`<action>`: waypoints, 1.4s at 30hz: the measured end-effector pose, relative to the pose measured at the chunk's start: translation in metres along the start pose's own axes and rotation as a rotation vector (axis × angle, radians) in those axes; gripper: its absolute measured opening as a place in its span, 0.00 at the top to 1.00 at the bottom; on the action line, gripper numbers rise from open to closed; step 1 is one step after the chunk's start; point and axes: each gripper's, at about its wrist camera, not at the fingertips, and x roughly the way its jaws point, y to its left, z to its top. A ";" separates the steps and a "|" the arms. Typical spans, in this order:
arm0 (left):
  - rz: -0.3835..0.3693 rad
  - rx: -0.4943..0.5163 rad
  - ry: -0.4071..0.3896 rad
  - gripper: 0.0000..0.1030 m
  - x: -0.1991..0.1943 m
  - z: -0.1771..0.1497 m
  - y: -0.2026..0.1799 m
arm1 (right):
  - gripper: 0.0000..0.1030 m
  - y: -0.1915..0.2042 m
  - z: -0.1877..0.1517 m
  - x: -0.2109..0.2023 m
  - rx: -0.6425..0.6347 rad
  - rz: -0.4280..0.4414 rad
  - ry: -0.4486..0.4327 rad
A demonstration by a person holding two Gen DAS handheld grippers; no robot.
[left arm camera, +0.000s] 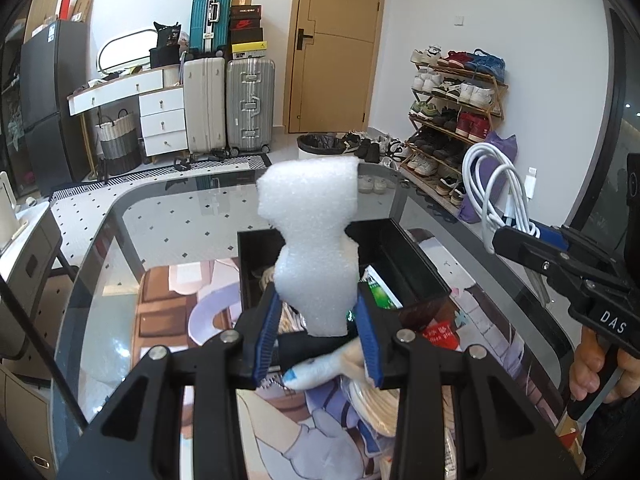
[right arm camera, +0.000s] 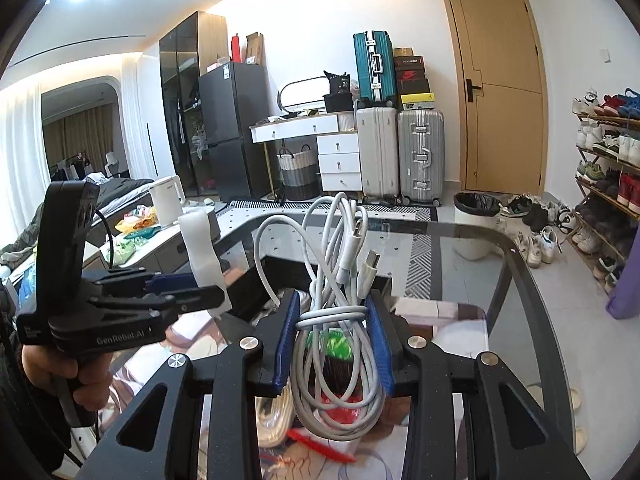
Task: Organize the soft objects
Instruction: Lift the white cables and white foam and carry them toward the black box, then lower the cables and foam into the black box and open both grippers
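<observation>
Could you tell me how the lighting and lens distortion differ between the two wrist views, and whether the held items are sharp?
Left wrist view: even light, bowed edges, dark corners, glass table mirrors the floor; foam piece in the left gripper is sharp. Right wrist view: ceiling and curtains blown out at upper left, same fisheye bowing; white cable bundle in the right gripper is sharp.

White walls, tan door [left arm camera: 335,44] at 12 o'clock, suitcases [left arm camera: 230,102] and white drawers [left arm camera: 163,120] at 11, shoe rack [left arm camera: 452,120] at 2, tiled floor [left arm camera: 168,216], bright ceiling light.
</observation>
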 end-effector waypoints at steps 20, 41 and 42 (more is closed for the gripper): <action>0.045 0.024 0.010 0.65 0.029 0.042 0.009 | 0.67 -0.004 0.035 0.048 0.031 0.057 0.050; 0.072 0.024 0.146 0.65 0.096 0.022 0.013 | 0.67 -0.006 0.015 0.123 0.057 0.123 0.181; 0.068 0.021 0.155 0.65 0.098 0.019 0.013 | 0.67 -0.004 0.013 0.125 0.049 0.120 0.186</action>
